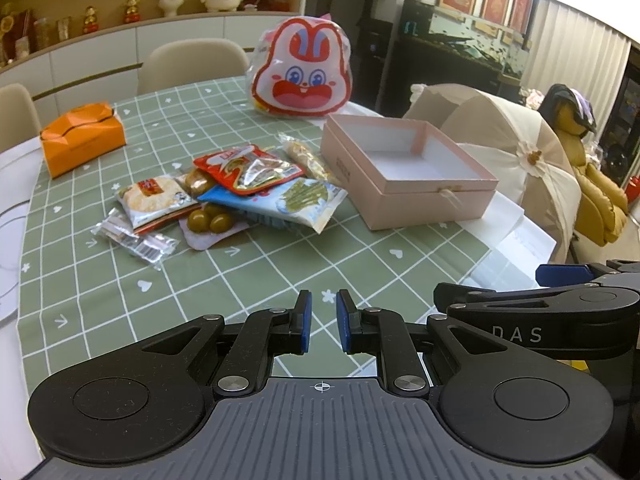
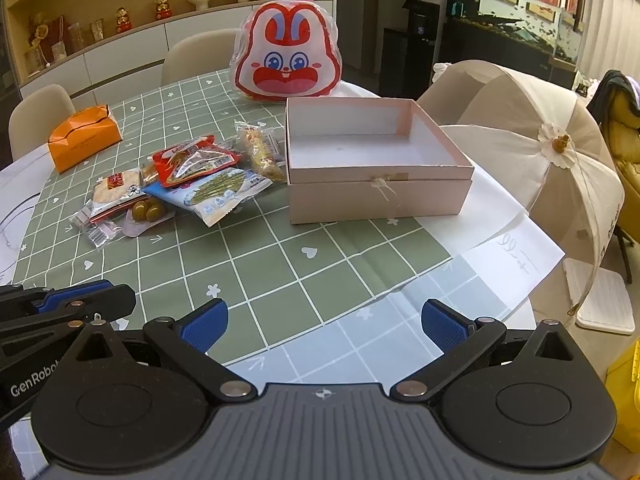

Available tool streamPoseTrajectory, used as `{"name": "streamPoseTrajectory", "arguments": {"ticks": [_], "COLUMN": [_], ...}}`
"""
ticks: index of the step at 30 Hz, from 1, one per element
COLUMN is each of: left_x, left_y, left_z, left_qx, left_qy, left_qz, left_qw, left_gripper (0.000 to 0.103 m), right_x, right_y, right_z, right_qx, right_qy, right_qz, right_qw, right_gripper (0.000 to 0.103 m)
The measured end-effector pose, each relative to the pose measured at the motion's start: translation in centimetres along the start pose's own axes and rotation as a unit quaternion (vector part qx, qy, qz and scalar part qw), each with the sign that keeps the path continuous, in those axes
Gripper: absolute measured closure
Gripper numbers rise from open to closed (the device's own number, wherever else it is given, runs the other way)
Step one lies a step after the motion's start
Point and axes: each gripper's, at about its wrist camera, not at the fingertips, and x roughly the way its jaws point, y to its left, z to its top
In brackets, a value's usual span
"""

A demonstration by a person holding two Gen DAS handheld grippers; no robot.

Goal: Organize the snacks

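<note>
A pile of snack packets lies on the green checked tablecloth (image 1: 168, 280): a red packet (image 1: 248, 170) (image 2: 192, 162) on top, a blue-white packet (image 1: 280, 204) (image 2: 216, 194), a rice cracker packet (image 1: 152, 198), green olives (image 1: 210, 220) and a clear wrapped bar (image 1: 136, 242). An open, empty pink box (image 1: 404, 172) (image 2: 376, 164) stands right of the pile. My left gripper (image 1: 323, 322) is nearly shut and empty, well short of the pile. My right gripper (image 2: 323, 324) is open and empty, near the table's front edge.
A rabbit-face bag (image 1: 302, 70) (image 2: 286, 58) stands behind the box. An orange tissue box (image 1: 82, 138) (image 2: 84, 138) sits at the far left. White paper (image 2: 516, 256) lies by the table's right edge. Chairs and a cream parasol (image 2: 532, 152) surround the table.
</note>
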Motion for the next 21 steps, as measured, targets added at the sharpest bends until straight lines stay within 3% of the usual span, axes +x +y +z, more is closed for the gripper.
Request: {"name": "streamPoseTrajectory", "arguments": {"ticks": [21], "left_x": [0.16], "left_y": [0.10], "left_z": [-0.32], "left_qx": [-0.005], "left_qy": [0.004], "left_qz": [0.000], "left_qw": [1.0000], "left_gripper": [0.085], "right_x": [0.19], "right_y": [0.05], "right_z": [-0.01], "right_qx": [0.002], "right_qy": [0.002], "right_qz": [0.002], "right_qw": [1.000], "right_gripper": [0.000]}}
